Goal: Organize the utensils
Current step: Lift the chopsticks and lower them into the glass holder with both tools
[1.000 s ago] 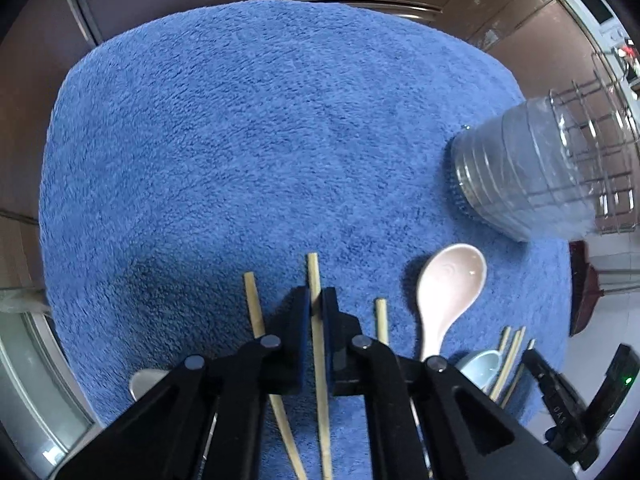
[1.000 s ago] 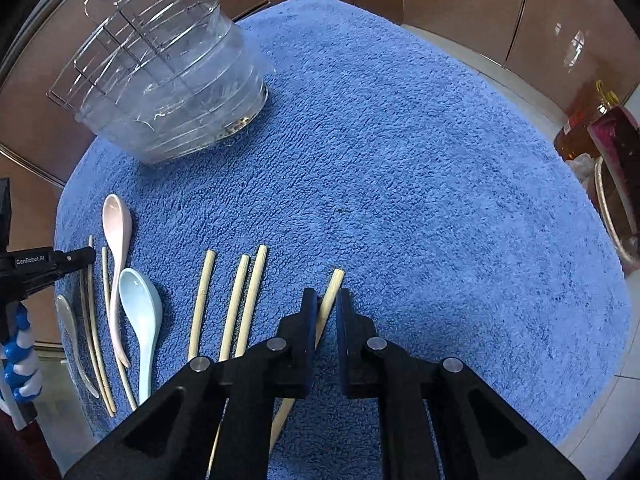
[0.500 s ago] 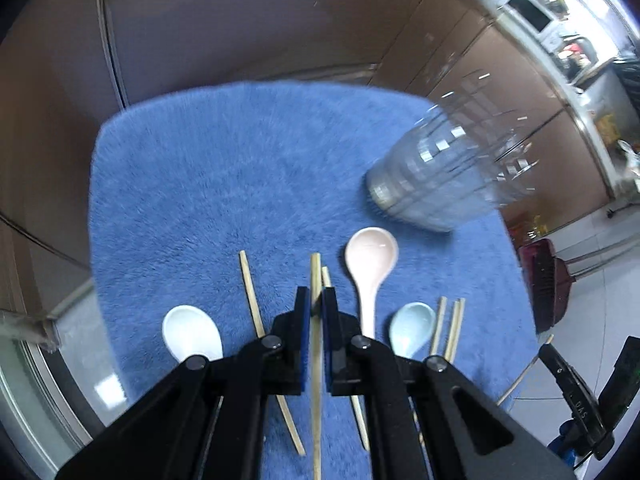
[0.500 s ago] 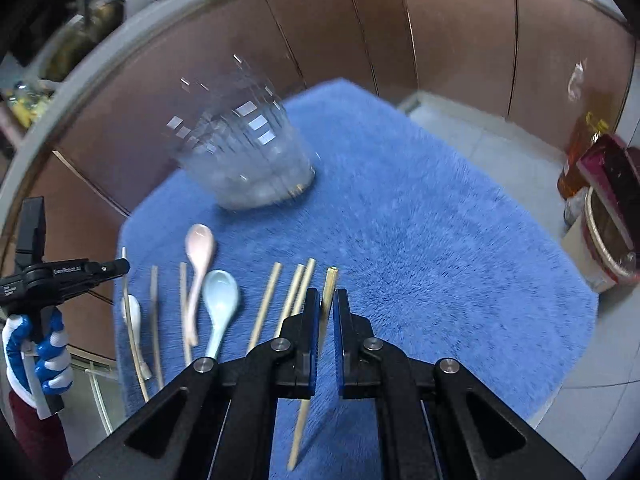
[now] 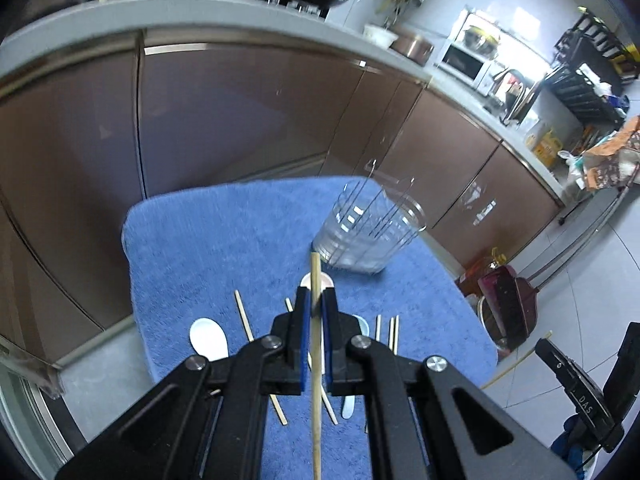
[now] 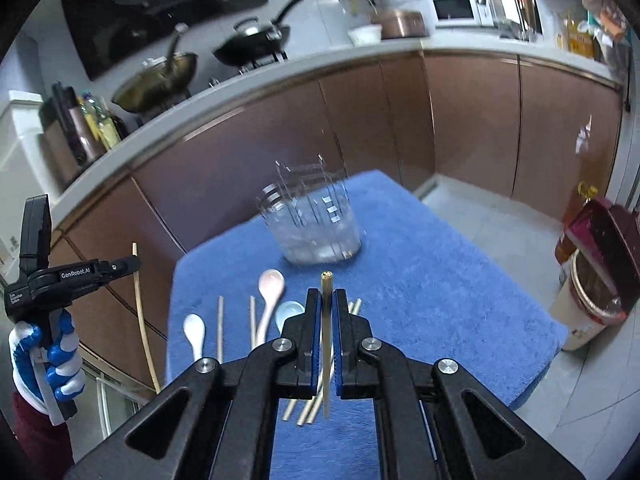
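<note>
Each gripper's fingers [image 5: 298,320] [image 6: 310,312] pinch one chopstick [image 5: 317,320] [image 6: 327,320]; holder [image 6: 316,224] at 12 o'clock looks empty, spoons [image 6: 270,288] remain.

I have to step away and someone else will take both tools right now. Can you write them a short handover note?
Left tool: shut on a chopstick, lifted off the blue towel.
Right tool: shut on another chopstick, also held in the air.
The clear holder with a wire rack stands at the far end of the towel; no utensils show in it.
Still lying on the towel: pink spoon, light blue spoon, white spoon, and several loose chopsticks.
Done: two chopsticks picked up.
Left: probably drop both into the holder, then clear the rest.
</note>
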Motion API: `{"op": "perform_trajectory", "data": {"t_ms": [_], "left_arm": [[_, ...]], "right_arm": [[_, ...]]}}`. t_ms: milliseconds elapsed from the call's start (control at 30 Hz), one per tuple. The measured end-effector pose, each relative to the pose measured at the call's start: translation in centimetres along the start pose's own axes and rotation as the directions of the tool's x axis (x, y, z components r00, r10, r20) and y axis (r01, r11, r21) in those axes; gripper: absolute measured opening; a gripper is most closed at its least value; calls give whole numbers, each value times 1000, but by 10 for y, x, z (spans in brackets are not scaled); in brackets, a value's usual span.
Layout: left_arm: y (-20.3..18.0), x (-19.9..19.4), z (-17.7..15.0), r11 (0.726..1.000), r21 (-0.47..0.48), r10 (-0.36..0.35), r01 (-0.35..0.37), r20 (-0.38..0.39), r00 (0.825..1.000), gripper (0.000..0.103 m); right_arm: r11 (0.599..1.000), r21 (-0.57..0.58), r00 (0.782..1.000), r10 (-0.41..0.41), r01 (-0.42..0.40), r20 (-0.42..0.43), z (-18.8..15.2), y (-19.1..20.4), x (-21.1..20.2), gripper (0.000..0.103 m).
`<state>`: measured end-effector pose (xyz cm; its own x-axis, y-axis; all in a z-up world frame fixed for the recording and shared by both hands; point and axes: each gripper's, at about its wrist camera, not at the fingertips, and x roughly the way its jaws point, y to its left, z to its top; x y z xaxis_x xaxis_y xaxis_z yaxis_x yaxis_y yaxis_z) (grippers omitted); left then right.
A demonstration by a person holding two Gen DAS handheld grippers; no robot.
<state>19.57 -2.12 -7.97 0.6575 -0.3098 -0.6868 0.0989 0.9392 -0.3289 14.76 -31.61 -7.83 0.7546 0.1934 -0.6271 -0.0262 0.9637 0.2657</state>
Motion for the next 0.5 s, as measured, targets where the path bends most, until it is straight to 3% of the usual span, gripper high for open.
{"op": "perform_trajectory", "data": {"t_ms": [500], "left_arm": [[-34,-68,2,998,58,-19,8,193,981,5]], "right_arm": [[997,-58,986,54,-45,159,4,36,-58,5]]}}
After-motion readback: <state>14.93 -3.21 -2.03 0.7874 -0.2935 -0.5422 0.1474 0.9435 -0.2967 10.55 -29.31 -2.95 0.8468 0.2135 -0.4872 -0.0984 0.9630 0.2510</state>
